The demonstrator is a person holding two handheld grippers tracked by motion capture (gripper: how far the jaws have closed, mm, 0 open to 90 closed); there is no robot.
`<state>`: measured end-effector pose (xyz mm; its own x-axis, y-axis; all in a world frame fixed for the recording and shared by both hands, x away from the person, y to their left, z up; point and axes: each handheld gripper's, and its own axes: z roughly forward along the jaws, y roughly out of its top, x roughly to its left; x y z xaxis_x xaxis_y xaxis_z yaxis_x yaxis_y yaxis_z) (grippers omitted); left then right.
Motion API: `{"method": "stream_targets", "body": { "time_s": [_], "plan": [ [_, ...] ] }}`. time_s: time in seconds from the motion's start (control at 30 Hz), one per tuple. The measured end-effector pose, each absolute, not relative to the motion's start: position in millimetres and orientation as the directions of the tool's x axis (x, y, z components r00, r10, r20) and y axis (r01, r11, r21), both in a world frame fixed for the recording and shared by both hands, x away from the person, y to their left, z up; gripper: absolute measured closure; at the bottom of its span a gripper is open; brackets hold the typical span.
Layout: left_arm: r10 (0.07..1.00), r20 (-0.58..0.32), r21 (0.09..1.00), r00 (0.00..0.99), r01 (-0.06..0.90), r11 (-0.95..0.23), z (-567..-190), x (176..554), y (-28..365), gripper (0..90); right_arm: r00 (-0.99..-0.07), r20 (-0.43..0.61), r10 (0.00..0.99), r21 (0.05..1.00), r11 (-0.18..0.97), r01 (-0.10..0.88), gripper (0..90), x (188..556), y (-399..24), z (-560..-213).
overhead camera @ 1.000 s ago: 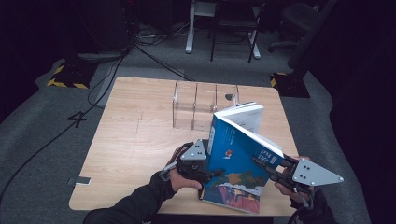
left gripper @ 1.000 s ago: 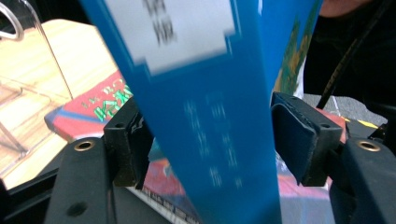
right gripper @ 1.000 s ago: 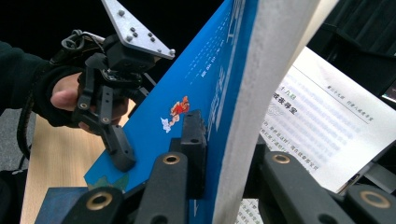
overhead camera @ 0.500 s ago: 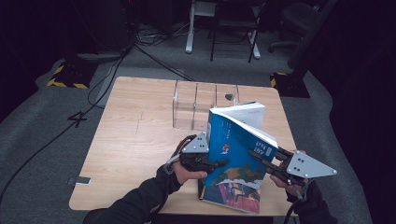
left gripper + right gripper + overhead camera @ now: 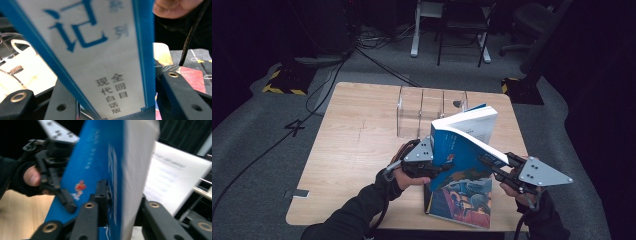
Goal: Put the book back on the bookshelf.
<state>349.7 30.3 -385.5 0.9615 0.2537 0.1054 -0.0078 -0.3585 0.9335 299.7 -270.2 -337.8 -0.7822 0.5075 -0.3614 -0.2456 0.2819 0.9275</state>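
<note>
A thick blue-covered book (image 5: 462, 147) with white page edges stands tilted above the tabletop's (image 5: 357, 145) near edge, right of the middle, its lower end over a second, flat-lying book with a colourful cover (image 5: 461, 200). The right gripper (image 5: 486, 161) has its fingers (image 5: 101, 195) clamped across the book's thickness from the right, one on the blue cover and one on the page side, while the left gripper (image 5: 443, 170) straddles the white, blue-lettered spine (image 5: 100, 62), its fingers (image 5: 186, 97) having just been closing around it. Behind the book, near the tabletop's far edge, stands a clear acrylic divider rack (image 5: 424, 107).
</note>
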Motion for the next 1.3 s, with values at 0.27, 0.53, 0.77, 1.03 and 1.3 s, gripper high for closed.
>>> {"method": "stream_targets", "body": {
  "time_s": [0.27,0.53,0.77,1.03,1.3],
  "plan": [
    [0.241,0.123,0.934,0.963,-0.03,-0.357,-387,336,27,58.9,-0.717,-0.369,0.591,0.926,0.298,-0.231,54.9,286,-283,-334],
    [0.251,0.102,0.942,0.963,-0.013,-0.335,-390,336,29,59.3,-0.657,-0.319,0.682,0.947,0.247,-0.204,51.8,290,-292,-336],
    [0.256,0.08,0.947,0.963,0.007,-0.322,-392,339,31,59.2,-0.738,-0.22,0.637,0.963,0.261,-0.062,30.6,318,-289,-358],
    [0.261,0.058,0.95,0.963,0.027,-0.311,-391,340,30,58.5,-0.78,-0.159,0.605,0.961,0.275,0.018,23.7,327,-276,-371],
    [0.273,0.069,0.954,0.96,0.017,-0.299,-381,343,28,57.0,-0.763,-0.159,0.626,0.961,0.274,0.024,25.0,326,-273,-371]
  ]
}}
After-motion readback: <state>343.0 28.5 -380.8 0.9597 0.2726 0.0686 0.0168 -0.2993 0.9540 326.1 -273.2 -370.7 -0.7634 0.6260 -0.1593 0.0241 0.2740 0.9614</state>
